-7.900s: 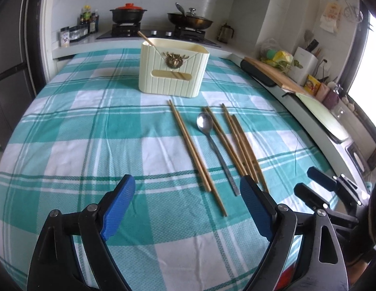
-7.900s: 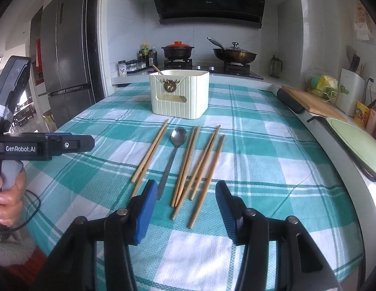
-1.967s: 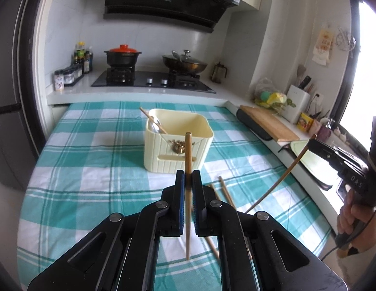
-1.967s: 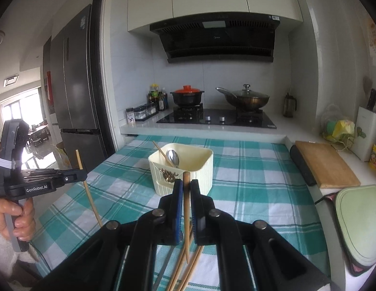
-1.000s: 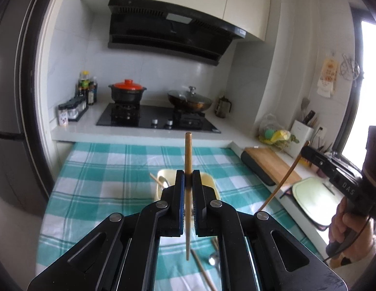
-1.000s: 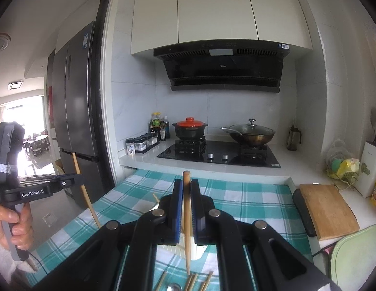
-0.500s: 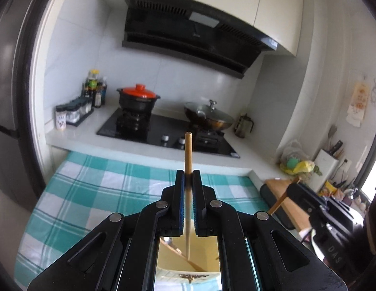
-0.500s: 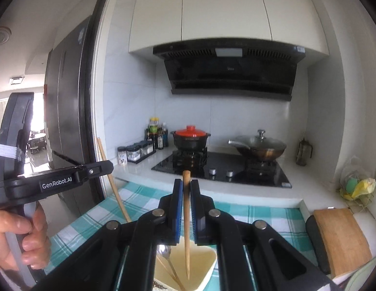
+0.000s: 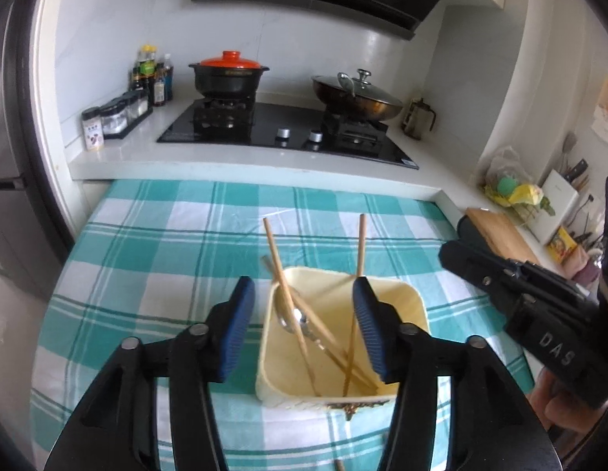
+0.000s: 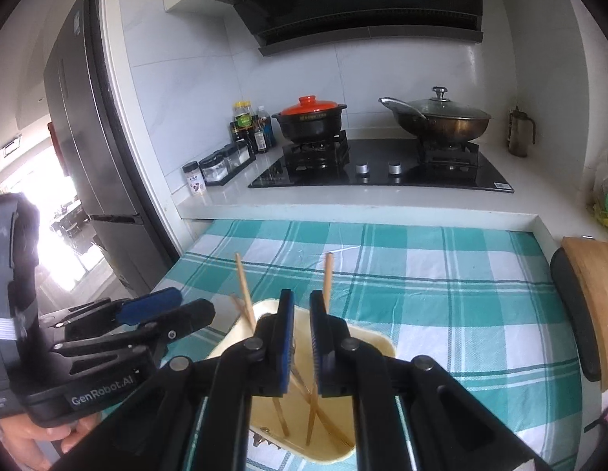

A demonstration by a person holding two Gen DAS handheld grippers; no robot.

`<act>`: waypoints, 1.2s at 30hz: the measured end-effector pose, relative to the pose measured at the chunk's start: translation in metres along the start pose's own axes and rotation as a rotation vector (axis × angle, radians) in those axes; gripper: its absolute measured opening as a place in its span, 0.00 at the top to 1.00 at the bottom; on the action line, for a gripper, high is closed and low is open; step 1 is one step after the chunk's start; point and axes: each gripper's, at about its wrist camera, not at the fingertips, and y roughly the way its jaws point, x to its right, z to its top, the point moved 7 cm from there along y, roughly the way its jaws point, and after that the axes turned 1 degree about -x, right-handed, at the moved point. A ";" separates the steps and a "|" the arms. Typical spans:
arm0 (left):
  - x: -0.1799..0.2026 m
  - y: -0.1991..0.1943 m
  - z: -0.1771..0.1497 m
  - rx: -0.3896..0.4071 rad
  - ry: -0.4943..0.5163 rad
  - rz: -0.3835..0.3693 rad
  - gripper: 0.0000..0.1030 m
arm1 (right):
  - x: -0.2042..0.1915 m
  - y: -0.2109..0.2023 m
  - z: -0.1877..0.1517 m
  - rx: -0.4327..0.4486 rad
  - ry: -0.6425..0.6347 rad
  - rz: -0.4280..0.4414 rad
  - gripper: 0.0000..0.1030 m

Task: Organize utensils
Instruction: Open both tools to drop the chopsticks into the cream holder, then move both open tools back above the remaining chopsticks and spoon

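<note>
The cream utensil holder [image 9: 415, 306] stands on the checked tablecloth directly below both grippers. Inside it lean several wooden chopsticks [image 9: 278, 265] and a metal spoon [image 9: 288, 316]. My left gripper [image 9: 304, 329] hovers over the holder, open wide and empty. My right gripper [image 10: 300, 341] is above the same holder [image 10: 376, 339]; its jaws stand slightly apart and hold nothing. A chopstick [image 10: 327, 276] stands just behind its right finger, and another chopstick [image 10: 243, 288] leans to the left. The other hand's gripper shows at each view's edge.
A white counter [image 9: 241, 165] with a black hob, a red-lidded pot [image 9: 229, 74] and a wok [image 9: 355, 96] runs behind the table. Spice jars [image 9: 119, 114] stand at left, a wooden board [image 9: 504, 231] at right. A fridge [image 10: 84, 117] stands left.
Both grippers have let go of their chopsticks, which now stand in the holder. The left jaws opened wide, the right only slightly. Both views tilted down over the holder.
</note>
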 end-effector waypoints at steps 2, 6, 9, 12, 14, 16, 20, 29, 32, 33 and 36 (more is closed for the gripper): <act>-0.006 -0.017 -0.011 -0.006 0.039 0.017 0.37 | -0.002 -0.020 -0.001 0.031 -0.010 -0.010 0.53; -0.017 -0.051 -0.059 -0.088 0.151 0.035 0.27 | -0.008 -0.063 -0.021 0.033 -0.051 -0.033 0.51; -0.018 -0.075 -0.110 -0.162 0.244 0.048 0.27 | -0.012 -0.094 -0.056 -0.006 -0.094 -0.042 0.50; -0.016 -0.097 -0.158 -0.183 0.248 0.045 0.21 | -0.016 -0.120 -0.100 -0.034 -0.145 -0.065 0.50; -0.013 -0.105 -0.186 -0.178 0.214 0.037 0.18 | -0.018 -0.136 -0.135 -0.045 -0.158 -0.079 0.50; -0.009 -0.109 -0.211 -0.167 0.187 0.047 0.18 | -0.016 -0.146 -0.169 -0.060 -0.133 -0.081 0.49; -0.004 -0.112 -0.246 -0.158 0.122 0.077 0.18 | -0.008 -0.157 -0.235 -0.101 -0.093 -0.145 0.47; 0.007 -0.114 -0.275 -0.150 0.092 0.132 0.17 | 0.002 -0.176 -0.293 -0.104 0.034 -0.193 0.46; 0.007 -0.116 -0.275 -0.141 0.086 0.143 0.18 | 0.001 -0.176 -0.298 -0.101 0.040 -0.197 0.46; 0.008 -0.116 -0.275 -0.139 0.084 0.145 0.18 | 0.000 -0.176 -0.300 -0.100 0.041 -0.199 0.46; 0.008 -0.115 -0.275 -0.135 0.081 0.158 0.18 | -0.002 -0.172 -0.305 -0.106 0.044 -0.196 0.46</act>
